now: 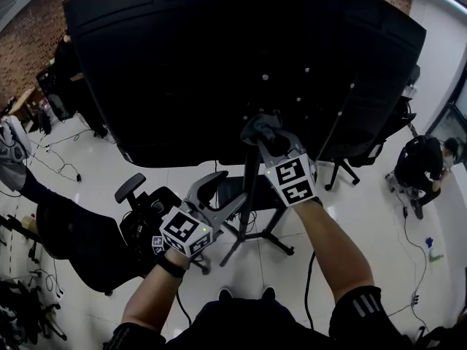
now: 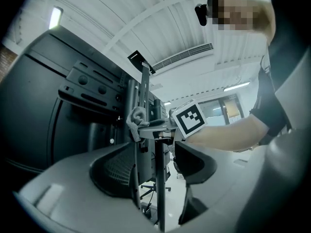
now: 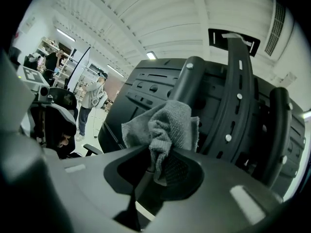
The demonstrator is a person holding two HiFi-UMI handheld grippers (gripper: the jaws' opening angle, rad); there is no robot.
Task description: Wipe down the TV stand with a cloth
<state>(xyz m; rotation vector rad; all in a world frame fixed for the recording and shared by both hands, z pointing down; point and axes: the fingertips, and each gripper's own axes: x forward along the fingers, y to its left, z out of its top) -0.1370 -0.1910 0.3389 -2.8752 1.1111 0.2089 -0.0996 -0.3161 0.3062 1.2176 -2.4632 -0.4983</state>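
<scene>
white-tiled room, grey cloth (image 3: 167, 125) in right claw (image 3: 156, 155), tv stand (image 3: 238, 106) behind

Mottled grey cloth (image 3: 167, 125), black TV stand (image 3: 238, 96), pale grey left tongs (image 1: 221, 193) and right tongs (image 1: 267, 135) bearing black-and-white square-marker cubes, glossy white floor (image 1: 95, 159), red brick wall (image 1: 29, 35) upper left

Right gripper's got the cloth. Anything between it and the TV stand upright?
Nothing visible. The cloth, held in the right gripper, sits just in front of the stand's black upright with nothing between them; whether it touches I cannot tell.
</scene>
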